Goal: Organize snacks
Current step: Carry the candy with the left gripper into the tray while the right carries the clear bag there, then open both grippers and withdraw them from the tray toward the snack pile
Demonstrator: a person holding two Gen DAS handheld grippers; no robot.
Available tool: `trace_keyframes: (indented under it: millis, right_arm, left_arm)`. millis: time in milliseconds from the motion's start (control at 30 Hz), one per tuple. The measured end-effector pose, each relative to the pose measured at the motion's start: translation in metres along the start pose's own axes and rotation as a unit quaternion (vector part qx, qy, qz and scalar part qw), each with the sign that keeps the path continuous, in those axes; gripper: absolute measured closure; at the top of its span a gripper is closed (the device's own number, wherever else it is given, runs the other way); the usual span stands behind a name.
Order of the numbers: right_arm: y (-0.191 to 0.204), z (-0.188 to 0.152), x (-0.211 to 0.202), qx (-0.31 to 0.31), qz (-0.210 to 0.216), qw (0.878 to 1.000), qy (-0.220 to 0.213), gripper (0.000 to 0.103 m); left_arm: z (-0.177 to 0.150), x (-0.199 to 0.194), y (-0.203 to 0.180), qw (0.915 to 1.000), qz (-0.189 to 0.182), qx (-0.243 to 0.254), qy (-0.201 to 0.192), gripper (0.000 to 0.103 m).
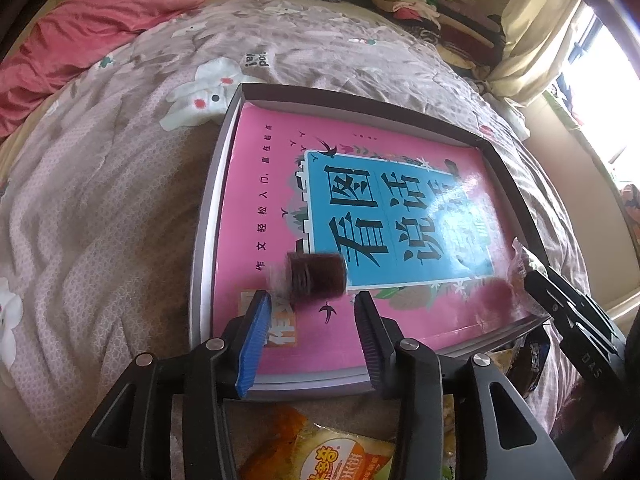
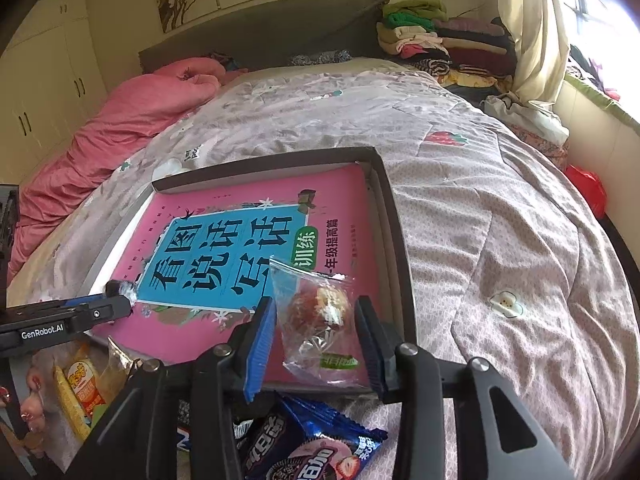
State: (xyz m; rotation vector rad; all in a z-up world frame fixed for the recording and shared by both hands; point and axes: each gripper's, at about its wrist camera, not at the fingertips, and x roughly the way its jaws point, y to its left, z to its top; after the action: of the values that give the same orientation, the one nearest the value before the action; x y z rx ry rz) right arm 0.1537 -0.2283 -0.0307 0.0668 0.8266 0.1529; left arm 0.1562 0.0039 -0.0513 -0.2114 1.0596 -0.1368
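A shallow dark-rimmed box (image 1: 360, 94) (image 2: 264, 158) lies on the bed with a pink and blue book (image 1: 260, 184) (image 2: 240, 200) inside. In the left wrist view a dark brown snack roll (image 1: 316, 278), blurred, sits over the book just past the tips of my left gripper (image 1: 310, 308). That gripper is open and its pads are clear of the roll. My right gripper (image 2: 314, 300) is at the box's near right corner, its pads against a clear-wrapped round snack (image 2: 320, 312) resting on the book. From the left wrist the right gripper's fingers (image 1: 538, 280) show beside that snack (image 1: 520, 268).
Loose snack packs lie on the quilt in front of the box: an orange and yellow pack (image 1: 320, 452) (image 2: 80, 388) and a blue cookie pack (image 2: 312, 448). A pink duvet (image 2: 120, 120) is bunched at the far left, folded clothes (image 2: 440, 40) are stacked at the headboard, and a curtain (image 2: 536, 40) hangs at the right.
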Motion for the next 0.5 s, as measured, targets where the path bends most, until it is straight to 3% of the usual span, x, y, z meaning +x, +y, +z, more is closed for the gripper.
trace_keyframes:
  millis: [133, 500]
  right_arm:
    - [0.0, -0.002, -0.006, 0.002, 0.006, 1.0, -0.005, 0.061]
    - [-0.004, -0.006, -0.031, 0.003, 0.019, 0.999, -0.03, 0.053]
  left_arm:
    - [-0.001, -0.005, 0.0, 1.0, -0.004, 0.0, -0.003, 0.05]
    - [-0.003, -0.033, 0.002, 0.9996, 0.001, 0.006, -0.029, 0.042]
